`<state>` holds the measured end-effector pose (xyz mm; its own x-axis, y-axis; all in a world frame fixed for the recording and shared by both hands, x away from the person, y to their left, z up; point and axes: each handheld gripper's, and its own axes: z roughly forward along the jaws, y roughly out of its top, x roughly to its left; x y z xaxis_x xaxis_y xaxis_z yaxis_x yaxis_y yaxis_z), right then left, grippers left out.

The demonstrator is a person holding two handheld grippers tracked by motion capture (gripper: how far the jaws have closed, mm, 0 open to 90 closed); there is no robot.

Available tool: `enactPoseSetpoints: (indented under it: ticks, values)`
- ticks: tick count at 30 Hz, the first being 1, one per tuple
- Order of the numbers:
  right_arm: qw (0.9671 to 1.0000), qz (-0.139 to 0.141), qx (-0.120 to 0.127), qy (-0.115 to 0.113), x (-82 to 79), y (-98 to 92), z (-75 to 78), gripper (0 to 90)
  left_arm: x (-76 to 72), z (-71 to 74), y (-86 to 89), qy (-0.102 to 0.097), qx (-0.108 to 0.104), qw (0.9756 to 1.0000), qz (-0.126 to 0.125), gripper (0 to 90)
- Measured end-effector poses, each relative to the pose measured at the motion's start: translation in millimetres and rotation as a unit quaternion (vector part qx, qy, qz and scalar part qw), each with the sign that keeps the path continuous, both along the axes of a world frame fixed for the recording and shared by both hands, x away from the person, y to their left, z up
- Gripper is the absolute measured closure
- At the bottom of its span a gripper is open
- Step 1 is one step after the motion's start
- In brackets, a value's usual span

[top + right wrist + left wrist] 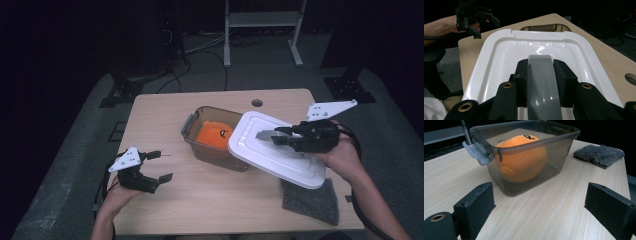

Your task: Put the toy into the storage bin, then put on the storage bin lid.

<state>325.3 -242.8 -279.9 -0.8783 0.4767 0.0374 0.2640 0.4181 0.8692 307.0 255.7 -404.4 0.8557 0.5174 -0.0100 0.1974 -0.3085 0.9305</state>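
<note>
Over the right side of the translucent grey plastic bin (216,141), tilted: the white rectangular plastic lid (276,148), its grey handle clenched in your right gripper (278,136). Orange plush toy (212,134) inside. Left gripper (159,165) released, near left.

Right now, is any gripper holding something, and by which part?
The right gripper holds the white lid by its grey handle. The left gripper holds nothing.

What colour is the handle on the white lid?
Grey. The handle on the lid shows best in the right gripper view.
</note>
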Motion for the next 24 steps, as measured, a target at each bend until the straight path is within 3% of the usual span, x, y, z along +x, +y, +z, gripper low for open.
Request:
enactPoseSetpoints:
  ticks: [9, 24]
  values:
    - [0.9999, 0.013, 0.000, -0.001, 8.4, 16.8, 3.4, 65.3, -0.6, 0.4, 0.5, 0.000, 0.000, 1.0000, 0.000, 8.3]
    - [0.9994, 0.034, -0.004, 0.005, 37.2, 54.9, 4.6, 65.3, -0.7, 2.2, 7.2, -0.003, -0.012, 0.9999, 0.008, 8.3]
